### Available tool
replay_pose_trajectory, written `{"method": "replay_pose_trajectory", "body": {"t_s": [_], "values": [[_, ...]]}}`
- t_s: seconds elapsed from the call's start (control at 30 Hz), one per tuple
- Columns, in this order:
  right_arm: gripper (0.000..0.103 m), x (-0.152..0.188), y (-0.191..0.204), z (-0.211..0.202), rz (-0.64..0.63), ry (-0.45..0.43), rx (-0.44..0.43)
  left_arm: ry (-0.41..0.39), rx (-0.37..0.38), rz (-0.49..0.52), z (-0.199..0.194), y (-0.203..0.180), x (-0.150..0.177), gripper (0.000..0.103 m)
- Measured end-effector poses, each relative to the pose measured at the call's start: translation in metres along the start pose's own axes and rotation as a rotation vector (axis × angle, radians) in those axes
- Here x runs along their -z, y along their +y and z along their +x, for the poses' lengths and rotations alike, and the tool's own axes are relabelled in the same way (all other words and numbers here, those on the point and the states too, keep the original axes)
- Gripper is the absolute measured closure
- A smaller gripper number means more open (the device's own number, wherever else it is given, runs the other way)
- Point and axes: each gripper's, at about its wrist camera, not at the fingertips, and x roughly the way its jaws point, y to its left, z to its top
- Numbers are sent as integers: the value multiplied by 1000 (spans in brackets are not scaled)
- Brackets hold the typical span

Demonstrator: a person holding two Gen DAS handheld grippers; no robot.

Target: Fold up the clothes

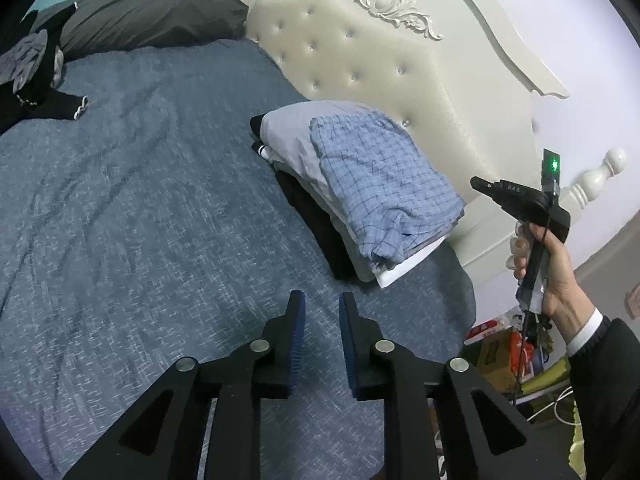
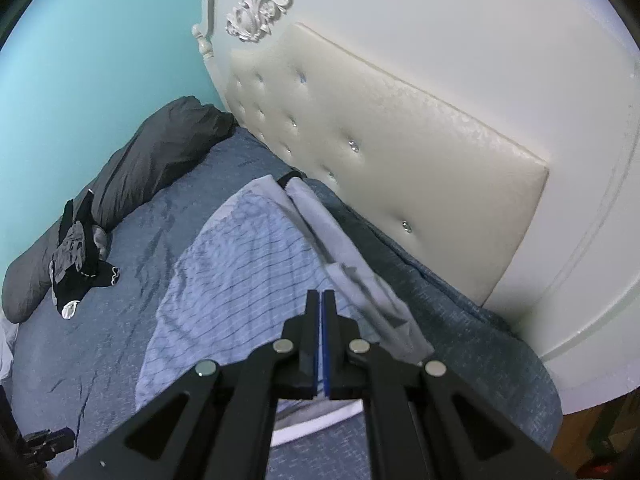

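We've got the bed [image 1: 140,184] with its blue-grey cover filling most of the view under both tongs. Ahead and right of the left tongs [image 1: 322,304] sits the stack of folded clothes [image 1: 360,184], blue checked piece on top, right against the cream headboard [image 1: 400,80]. Left tongs are slightly spread with nothing between them. Right tongs [image 2: 322,300] are pressed together over that checked fabric, pinching nothing. Unfolded black clothes [image 1: 32,84] lie far left.
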Motion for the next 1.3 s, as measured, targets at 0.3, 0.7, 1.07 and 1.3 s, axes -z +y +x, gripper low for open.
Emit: {"method": "replay_pose_trajectory", "body": {"t_s": [0.3,0.7,1.07,1.3], "values": [[102,20,33,-34,-24,-22,-23,-32,-27,39,-26,-11,3,70],[101,50,77,-82,-18,-32,-29,-78,-52,75,-70,-31,8,60],[84,77,112,-122,-23,-52,-52,-111,-69,89,-106,-42,17,54],[61,93,129,-143,-20,-72,-82,-121,-84,95,-124,-43,26,54]]}}
